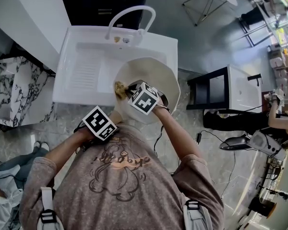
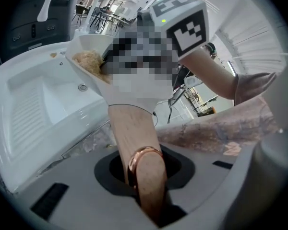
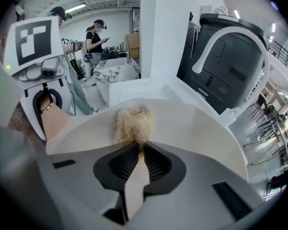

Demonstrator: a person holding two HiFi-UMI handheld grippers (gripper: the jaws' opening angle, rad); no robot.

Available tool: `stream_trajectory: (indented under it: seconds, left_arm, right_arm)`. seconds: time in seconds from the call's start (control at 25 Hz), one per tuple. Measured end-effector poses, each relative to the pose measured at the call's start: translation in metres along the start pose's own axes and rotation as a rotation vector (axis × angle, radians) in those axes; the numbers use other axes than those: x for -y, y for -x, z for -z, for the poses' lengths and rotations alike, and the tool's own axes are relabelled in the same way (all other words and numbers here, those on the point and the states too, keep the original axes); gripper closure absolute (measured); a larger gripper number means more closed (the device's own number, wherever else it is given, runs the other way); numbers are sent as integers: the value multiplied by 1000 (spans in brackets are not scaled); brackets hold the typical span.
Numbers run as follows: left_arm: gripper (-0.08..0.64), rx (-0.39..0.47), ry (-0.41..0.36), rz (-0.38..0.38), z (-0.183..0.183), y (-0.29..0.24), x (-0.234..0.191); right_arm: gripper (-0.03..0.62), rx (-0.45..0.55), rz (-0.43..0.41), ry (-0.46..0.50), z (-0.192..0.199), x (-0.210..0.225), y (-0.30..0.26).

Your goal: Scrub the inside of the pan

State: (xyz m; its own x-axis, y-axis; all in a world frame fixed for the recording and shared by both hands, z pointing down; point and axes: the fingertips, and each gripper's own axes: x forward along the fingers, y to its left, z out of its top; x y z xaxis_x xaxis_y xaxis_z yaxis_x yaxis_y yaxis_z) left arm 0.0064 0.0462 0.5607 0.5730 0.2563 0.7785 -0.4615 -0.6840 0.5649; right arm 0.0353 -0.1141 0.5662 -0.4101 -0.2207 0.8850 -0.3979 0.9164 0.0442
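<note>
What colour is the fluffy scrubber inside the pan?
The scrubber is pale yellowish tan; the right gripper view shows it best.

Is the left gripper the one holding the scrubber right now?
No, the left gripper is shut on the wooden pan handle; the scrubber sits in the right gripper.

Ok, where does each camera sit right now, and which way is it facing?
Head view: on the person's head, facing steeply down at the sink; shows both forearms, left gripper and right gripper.
Left gripper view: on the left gripper, looking along the wooden handle it clamps toward the pan; shows the right forearm.
Right gripper view: on the right gripper, looking past the scrubber it holds into the pan; shows the left gripper.
Shared: all three show the pan and scrubber.
</note>
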Motion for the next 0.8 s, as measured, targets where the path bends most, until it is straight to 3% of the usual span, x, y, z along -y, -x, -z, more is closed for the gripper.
stream_trajectory:
  seconds: [0.36,0.8]
  left_arm:
    - [456,9,22,7,1,1,1]
    - [457,-4,-2,6,4,0,3]
  right_arm:
    - [541,-19,79,24,-5,27,-11]
    - [541,-8,226,-68,1,95,4]
